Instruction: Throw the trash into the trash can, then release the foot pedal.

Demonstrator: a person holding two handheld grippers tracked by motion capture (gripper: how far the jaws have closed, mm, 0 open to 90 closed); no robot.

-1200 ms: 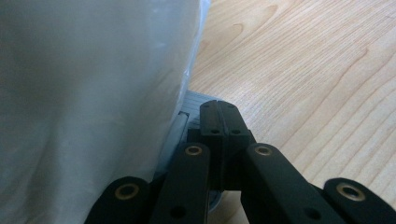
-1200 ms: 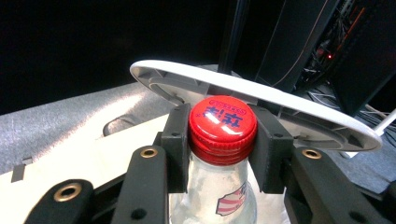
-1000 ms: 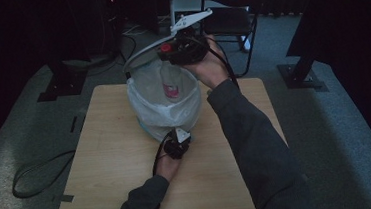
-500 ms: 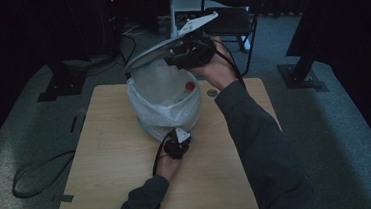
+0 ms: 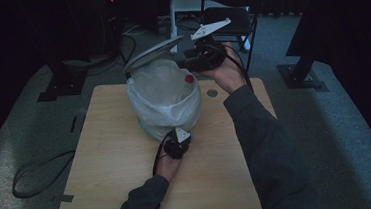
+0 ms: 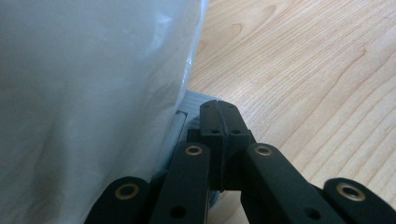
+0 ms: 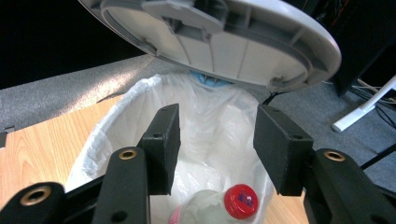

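At the near edge of the wooden desk [image 5: 119,180] the person's left forearm comes in low, and the left gripper [image 5: 178,144] lies on the desk against the foot of the bin [image 5: 163,98]. In the left gripper view its jaws are pressed together with nothing visible between them, their tips on a grey pedal [image 6: 191,100] at the bin's base, just beside the white bag [image 6: 88,102] that hangs down the bin's side. The bin stands near the middle of the desk, lined with the white bag, and its grey lid [image 5: 152,53] is tilted up over the far rim. Inside the bag lies a bottle with a red cap [image 7: 240,200]; it is the task's thing and sits near the bin's right rim in the high view. The right arm reaches over the desk's right side, and the right gripper [image 5: 190,64] hovers at the bin's far right rim, pointing across the opening. Its jaws have just been opening and stand spread, with nothing gripped, the bottle below them. A small round grommet [image 5: 212,92] sits in the desk past the bin, and a chair [image 5: 231,10] stands on the floor beyond.
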